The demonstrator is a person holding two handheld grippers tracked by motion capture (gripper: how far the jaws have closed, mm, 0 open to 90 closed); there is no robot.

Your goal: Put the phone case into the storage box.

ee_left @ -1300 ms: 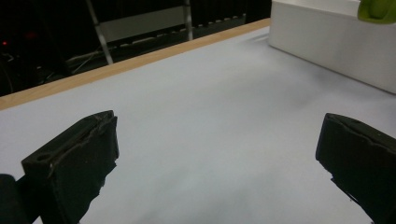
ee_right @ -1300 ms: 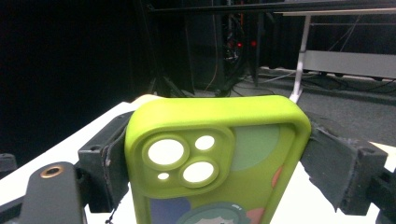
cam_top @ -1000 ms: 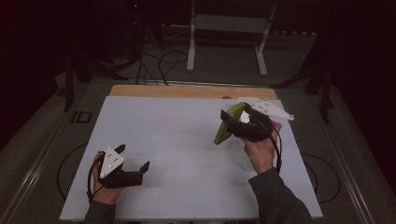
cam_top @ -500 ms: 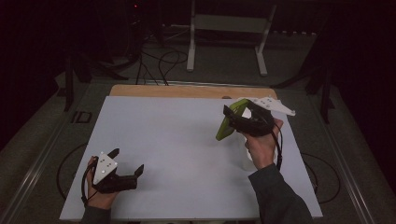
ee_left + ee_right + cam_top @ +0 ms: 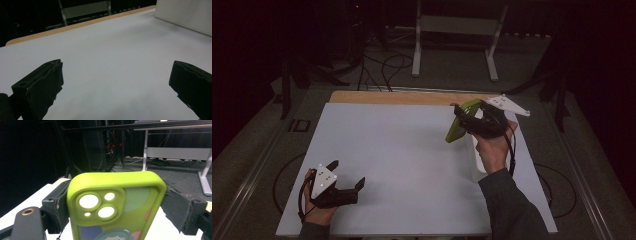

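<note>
white table sheet [image 5: 402, 165] | wooden edge [image 5: 412, 97] | white box [image 5: 185, 15] | metal stand [image 5: 457, 25]

In the right gripper view the green phone case [image 5: 117, 205] is cut off by the bottom edge, so its lower half and most of the printed figure on its back cannot be made out. In the high view the right gripper [image 5: 464, 120] covers the middle of the case, leaving only its two ends showing, and the right hand [image 5: 492, 150] hides part of a white object [image 5: 476, 165] lying on the bench [image 5: 402, 150]; what that object is cannot be told. In the left gripper view the same white object [image 5: 185, 15] is cropped by the top and right edges. The left gripper [image 5: 112, 85] has both jaws cut off at the bottom there.
</note>
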